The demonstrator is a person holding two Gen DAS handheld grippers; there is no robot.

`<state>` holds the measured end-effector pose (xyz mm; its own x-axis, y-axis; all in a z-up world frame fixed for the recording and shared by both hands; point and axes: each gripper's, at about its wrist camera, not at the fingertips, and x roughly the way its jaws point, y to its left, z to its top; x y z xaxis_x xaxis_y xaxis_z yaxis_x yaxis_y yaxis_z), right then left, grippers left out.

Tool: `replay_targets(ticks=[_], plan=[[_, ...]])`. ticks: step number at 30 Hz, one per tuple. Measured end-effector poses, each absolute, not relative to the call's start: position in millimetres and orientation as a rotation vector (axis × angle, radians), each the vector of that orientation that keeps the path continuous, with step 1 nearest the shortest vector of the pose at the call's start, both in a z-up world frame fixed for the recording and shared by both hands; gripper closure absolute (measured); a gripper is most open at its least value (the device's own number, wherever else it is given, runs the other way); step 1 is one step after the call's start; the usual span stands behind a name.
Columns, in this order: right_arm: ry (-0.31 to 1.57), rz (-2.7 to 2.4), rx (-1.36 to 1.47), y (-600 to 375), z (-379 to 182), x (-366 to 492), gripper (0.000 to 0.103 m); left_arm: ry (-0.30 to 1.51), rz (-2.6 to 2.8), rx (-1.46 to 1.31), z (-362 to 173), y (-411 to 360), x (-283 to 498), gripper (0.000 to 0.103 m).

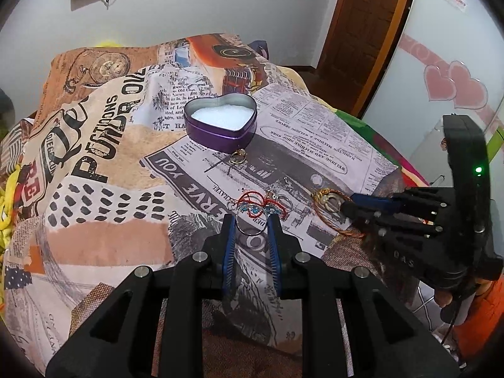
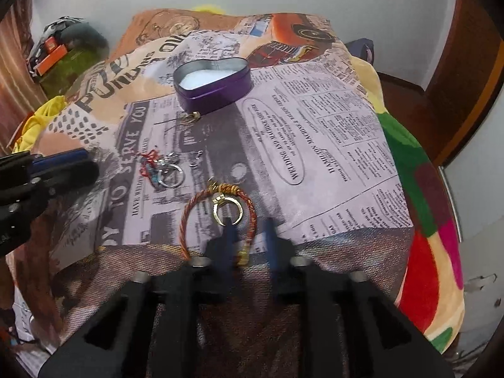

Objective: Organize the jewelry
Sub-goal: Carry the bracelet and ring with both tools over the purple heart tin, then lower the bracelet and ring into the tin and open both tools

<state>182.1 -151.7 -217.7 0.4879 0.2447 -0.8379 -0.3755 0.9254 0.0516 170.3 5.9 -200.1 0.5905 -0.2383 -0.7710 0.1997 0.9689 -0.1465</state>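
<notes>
Hovering both claws parted, left claw [image 1: 251, 220] over silver ring [image 1: 251, 227], right claw [image 2: 247, 223] risking snagging braided bangle [image 2: 189, 217] instead of gold ring [image 2: 227, 209].

Soft, even room light — no glare.
Fisheye bends the edges; right view's fingers [image 2: 229, 236] look motion-blurred.

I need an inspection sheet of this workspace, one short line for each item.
Surface: newspaper-print cloth, wrinkled.
Job's things: purple heart tin, open, white lining; small gold ring close in front of it; silver ring with red thread pile; braided bangle; gold ring within its loop.
Clutter: nothing seen on the cloth.
Grippers: left hand-held gripper open around silver ring; right hand-held gripper open at bangle.
Cables: nothing seen near work.
Surroundings: wooden door, white wall.
</notes>
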Motion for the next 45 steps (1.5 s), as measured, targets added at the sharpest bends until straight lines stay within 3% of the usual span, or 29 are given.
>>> replay_targets(ticks=[4,26,45], plan=[[0.986,0.372,-0.116,-155.7,-216.1,184.2,0.1,0.892,-0.254,-0.045,-195.5,4.4,170.0,0.083],[0.781,0.438,-0.074,-144.1,-141.8,186.5,0.1,0.79,-0.227,-0.045,-156.3,12.4,183.9,0.083],[0.709,0.473,-0.072,-126.8,-124.6,238.1,0.1,0.738,-0.201,-0.027,-148.7,22.7,241.6,0.084]])
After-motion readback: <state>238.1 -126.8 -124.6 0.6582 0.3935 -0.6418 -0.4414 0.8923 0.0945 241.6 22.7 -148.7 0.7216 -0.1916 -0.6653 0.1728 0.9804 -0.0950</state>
